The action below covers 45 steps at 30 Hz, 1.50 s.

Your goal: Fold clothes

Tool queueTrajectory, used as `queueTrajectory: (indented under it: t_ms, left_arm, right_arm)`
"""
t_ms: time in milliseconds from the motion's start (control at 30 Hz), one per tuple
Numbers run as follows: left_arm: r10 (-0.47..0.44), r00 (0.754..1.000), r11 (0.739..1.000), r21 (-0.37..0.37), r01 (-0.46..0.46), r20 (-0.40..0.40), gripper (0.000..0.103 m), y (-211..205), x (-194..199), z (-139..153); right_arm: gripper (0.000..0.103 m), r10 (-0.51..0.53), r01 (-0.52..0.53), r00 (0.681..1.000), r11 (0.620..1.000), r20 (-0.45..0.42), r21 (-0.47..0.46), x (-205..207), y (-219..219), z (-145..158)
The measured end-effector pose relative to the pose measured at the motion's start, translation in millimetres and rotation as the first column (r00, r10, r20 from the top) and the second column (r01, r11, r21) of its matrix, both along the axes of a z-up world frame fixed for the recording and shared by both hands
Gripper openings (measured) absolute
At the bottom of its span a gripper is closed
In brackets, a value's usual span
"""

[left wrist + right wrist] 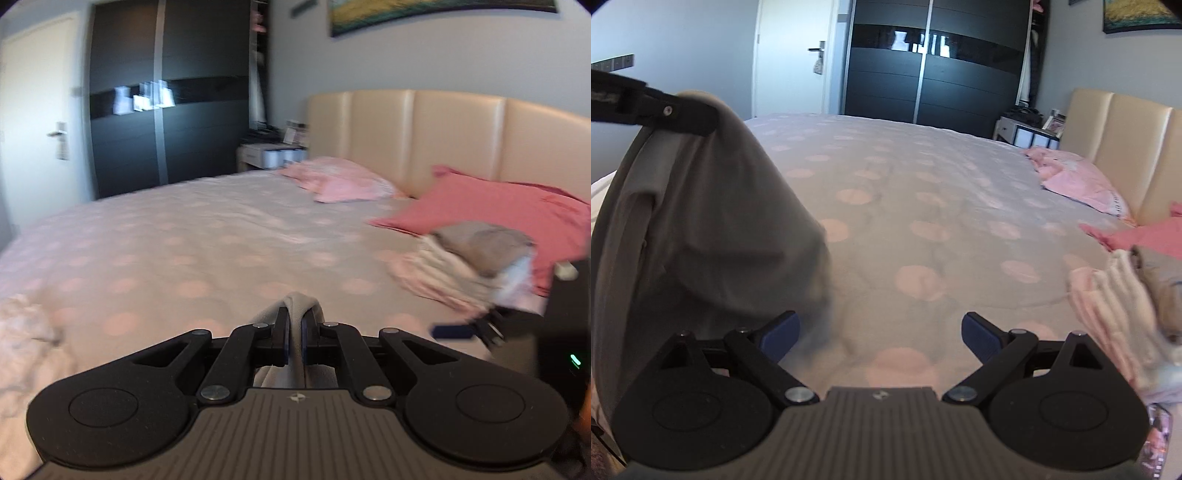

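**Grey garment lifted over the bed**

Grey garment (pixel 297 306) is seen pinched between the closed jaws of the left hand-held gripper (pixel 294 343), above the dotted bed (pixel 192 236).

From the right wrist, the cloth is seen hanging at left; the right hand-held gripper (pixel 881 334) is held wide open and empty.

left gripper (pixel 294 332): jaws clamped on grey garment (pixel 295 306) | below: dotted bedspread (pixel 184 240) | right: stack of folded clothes (pixel 469 266) against red pillow (pixel 517 210) | far: pink pillow (pixel 340 181), beige headboard (pixel 424 129)

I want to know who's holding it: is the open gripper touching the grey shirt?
Cannot tell: in the right wrist view the grey shirt overlaps the right gripper's left finger, blurred.
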<state>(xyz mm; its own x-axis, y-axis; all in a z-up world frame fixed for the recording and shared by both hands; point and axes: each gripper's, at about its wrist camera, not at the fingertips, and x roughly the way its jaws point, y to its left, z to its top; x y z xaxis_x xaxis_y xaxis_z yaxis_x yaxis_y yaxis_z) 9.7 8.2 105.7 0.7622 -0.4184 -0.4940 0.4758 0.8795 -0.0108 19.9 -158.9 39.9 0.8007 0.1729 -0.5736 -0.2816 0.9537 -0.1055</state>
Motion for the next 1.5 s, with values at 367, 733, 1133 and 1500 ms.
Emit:
queueTrajectory:
  t_ms: [367,733,1133,1500]
  left_arm:
    - [-0.221,0.938,0.953,0.146,0.267,-0.268,0.004,-57.9,-43.2,-57.2]
    - [-0.232,0.914,0.931,0.196,0.307,-0.331,0.042,-27.4,-40.9,-53.3]
    - [-0.117,0.945,0.983,0.102,0.154,-0.307,0.044,2.9,27.6,-48.9]
    - [-0.338,0.885,0.927,0.051,0.372,-0.319,0.043,-46.6,17.9,-64.6]
  right_arm:
    - [0.083,-0.075,0.079,0.990,0.996,-0.117,0.031,-13.7,-85.7,3.0]
    - [0.063,0.065,-0.050,0.966,0.997,-0.249,0.066,9.3,-70.9,-10.8]
    - [0.048,0.070,-0.009,0.902,0.990,-0.425,0.144,54.7,-78.3,-60.1]
    - [0.006,0.117,0.027,0.849,0.964,-0.515,0.263,60.8,-79.0,-89.2]
